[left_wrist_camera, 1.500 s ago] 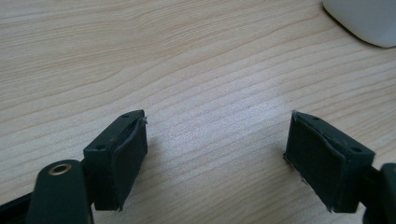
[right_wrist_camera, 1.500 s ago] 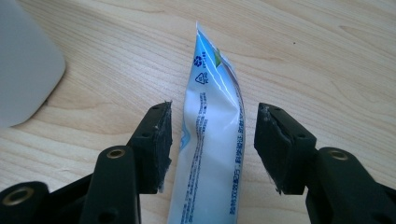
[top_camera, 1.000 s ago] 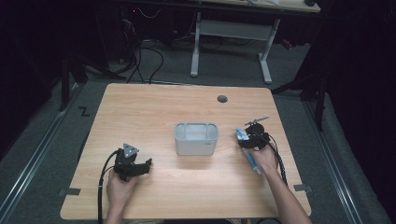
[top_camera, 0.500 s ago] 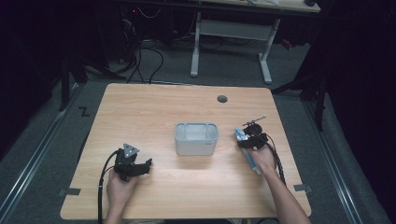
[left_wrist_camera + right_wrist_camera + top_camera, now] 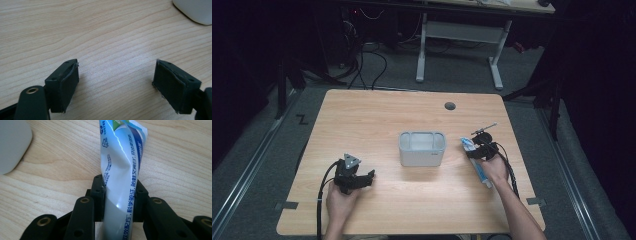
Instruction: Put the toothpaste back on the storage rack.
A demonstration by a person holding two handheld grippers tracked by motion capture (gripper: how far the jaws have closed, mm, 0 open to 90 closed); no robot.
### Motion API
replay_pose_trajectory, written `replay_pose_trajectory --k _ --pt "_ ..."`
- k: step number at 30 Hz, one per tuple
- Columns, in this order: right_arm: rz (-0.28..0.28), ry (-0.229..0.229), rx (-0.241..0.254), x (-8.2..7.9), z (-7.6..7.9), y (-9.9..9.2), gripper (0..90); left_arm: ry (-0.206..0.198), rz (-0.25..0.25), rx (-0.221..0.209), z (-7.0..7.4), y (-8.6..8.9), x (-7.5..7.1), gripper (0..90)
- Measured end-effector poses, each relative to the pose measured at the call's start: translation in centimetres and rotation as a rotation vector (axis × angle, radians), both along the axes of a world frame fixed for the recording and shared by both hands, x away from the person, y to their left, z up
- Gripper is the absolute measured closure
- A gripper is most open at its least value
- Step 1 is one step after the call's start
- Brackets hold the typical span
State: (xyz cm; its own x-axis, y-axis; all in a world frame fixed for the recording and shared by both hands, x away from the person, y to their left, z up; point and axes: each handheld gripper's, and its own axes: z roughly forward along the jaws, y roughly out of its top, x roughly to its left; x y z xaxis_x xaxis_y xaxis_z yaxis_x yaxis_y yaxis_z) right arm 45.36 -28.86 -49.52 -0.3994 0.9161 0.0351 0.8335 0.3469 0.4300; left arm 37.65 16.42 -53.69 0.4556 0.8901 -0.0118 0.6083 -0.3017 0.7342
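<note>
A white and blue toothpaste tube (image 5: 122, 152) lies on the wooden table at the right, its far end pointing at the table's back. My right gripper (image 5: 120, 185) is shut on it; its jaws have just been closing and now pinch the tube's middle. In the high view the tube (image 5: 482, 176) runs under the right gripper (image 5: 478, 148) and the hand. A grey-white bin (image 5: 422, 157) stands mid-table, to the left of that gripper. My left gripper (image 5: 366, 176) rests near the front left, and its jaws (image 5: 116, 67) stand open over bare wood.
A thin dark stick-like object (image 5: 484, 129) lies just behind the right gripper. A round cable hole (image 5: 450, 106) sits near the table's back edge. The bin's corner (image 5: 197, 10) shows far right of the left gripper. A desk frame (image 5: 459, 30) stands behind the table.
The right gripper's jaws have drawn together onto the toothpaste tube. Both hands have stayed in place, and the left gripper looks the same.
</note>
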Motion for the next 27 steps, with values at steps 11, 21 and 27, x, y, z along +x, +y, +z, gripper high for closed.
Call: replay_pose_trajectory --k 11,21,27 --pt "0.015 -0.038 0.082 -1.1 1.4 -0.7 70.4 0.001 0.001 -0.003 0.0 0.0 0.0 21.2" --pt "0.024 -0.082 0.113 -1.9 2.8 -1.3 70.5 0.0 0.0 -0.003 0.0 0.0 0.0 21.1" --pt "0.032 -0.105 0.125 -2.3 3.4 -1.4 70.6 0.001 0.001 -0.004 0.0 0.0 0.0 21.1"
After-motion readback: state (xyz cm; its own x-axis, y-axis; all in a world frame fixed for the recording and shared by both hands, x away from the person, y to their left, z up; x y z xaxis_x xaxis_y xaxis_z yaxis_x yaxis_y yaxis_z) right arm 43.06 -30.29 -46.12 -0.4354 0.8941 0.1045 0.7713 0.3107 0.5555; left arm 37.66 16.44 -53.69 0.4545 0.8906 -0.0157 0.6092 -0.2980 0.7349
